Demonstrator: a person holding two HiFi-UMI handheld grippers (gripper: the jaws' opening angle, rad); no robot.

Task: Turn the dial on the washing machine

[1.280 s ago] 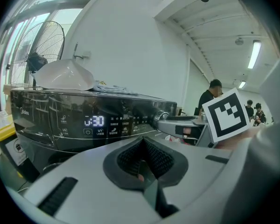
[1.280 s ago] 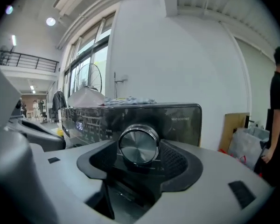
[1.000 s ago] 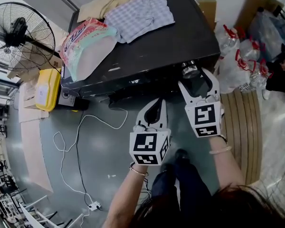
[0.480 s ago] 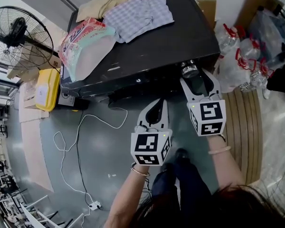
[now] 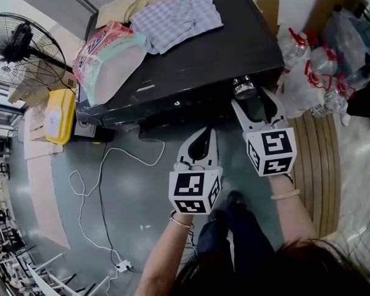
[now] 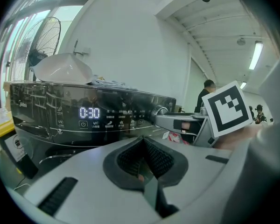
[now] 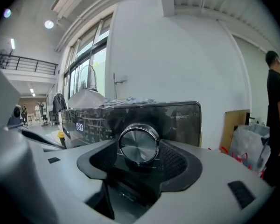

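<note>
The dark washing machine [image 5: 191,73] has a silver dial [image 5: 245,88] at the right end of its front panel. My right gripper [image 5: 251,98] reaches up to it, one finger on each side. In the right gripper view the dial [image 7: 139,144] fills the gap between the dark pads [image 7: 177,164] of that gripper [image 7: 139,160], which touch its rim with the jaws wide. My left gripper [image 5: 200,139] hangs lower in front of the machine, shut and empty [image 6: 142,148]. From there the panel display [image 6: 89,112] is lit and the dial [image 6: 159,111] shows beside the right gripper's finger.
On the machine's top lie a detergent bag [image 5: 108,57] and folded clothes [image 5: 172,11]. A fan [image 5: 24,51] and a yellow box [image 5: 60,116] stand to the left. A white cable [image 5: 98,184] runs over the floor. Plastic bags [image 5: 314,73] sit to the right.
The right gripper's marker cube has shifted a little to the right while its fingers stay at the dial. The left gripper has hardly moved.
</note>
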